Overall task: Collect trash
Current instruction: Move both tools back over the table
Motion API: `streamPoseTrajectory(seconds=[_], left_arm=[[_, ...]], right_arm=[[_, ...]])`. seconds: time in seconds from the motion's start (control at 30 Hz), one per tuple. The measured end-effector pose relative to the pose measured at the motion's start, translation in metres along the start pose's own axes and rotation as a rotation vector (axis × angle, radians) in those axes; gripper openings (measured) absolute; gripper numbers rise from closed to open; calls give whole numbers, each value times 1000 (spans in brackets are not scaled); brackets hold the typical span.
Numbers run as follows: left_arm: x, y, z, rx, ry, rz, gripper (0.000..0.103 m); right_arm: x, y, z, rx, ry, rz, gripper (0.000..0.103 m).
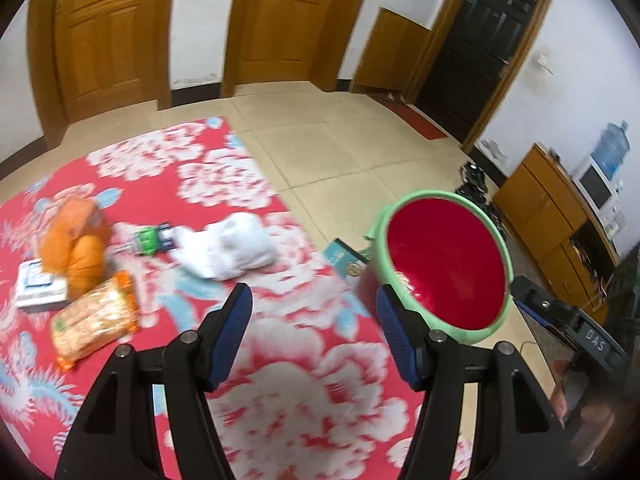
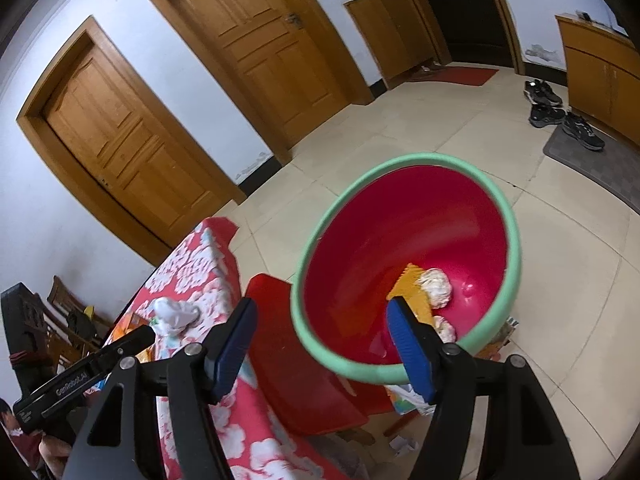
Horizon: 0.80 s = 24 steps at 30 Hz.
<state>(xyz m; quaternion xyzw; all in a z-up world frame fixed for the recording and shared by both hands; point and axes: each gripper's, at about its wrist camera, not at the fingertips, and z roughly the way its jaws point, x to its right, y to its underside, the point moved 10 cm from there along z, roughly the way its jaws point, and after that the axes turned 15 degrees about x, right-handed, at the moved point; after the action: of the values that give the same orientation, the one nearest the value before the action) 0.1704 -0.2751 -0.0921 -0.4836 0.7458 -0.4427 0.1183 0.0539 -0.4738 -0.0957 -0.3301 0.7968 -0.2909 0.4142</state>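
A red bin with a green rim [image 1: 444, 264] stands beside the table; in the right wrist view [image 2: 404, 276] it holds an orange wrapper [image 2: 412, 292] and white crumpled paper [image 2: 436, 286]. On the red floral tablecloth [image 1: 280, 360] lie a white crumpled tissue [image 1: 232, 250], an orange snack bag [image 1: 96, 318], an orange crumpled bag [image 1: 78, 240] and a green wrapper [image 1: 150, 240]. My left gripper [image 1: 314, 328] is open and empty above the cloth. My right gripper [image 2: 320, 340] is open and empty over the bin's near rim.
A white box [image 1: 38, 286] lies under the orange bag. A teal card [image 1: 344, 258] sits at the table edge. A red chair seat [image 2: 304, 360] is beside the bin. Shoes [image 2: 560, 112], wooden doors and cabinets [image 1: 560, 220] line the room. Paper scraps [image 2: 404, 444] lie on the floor.
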Motion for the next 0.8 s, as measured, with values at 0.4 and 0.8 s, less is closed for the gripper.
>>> streamPoseTrajectory(seconds=[0.4,0.8], left_arm=[[-86,6,-23,2,-128,-26,64],[-171,17,-21,-27,-243,-58,64]], right_arm=[[-43,18,-3,-29,-49,-44,74],[-62,30,0,-59,-50,-79,75]])
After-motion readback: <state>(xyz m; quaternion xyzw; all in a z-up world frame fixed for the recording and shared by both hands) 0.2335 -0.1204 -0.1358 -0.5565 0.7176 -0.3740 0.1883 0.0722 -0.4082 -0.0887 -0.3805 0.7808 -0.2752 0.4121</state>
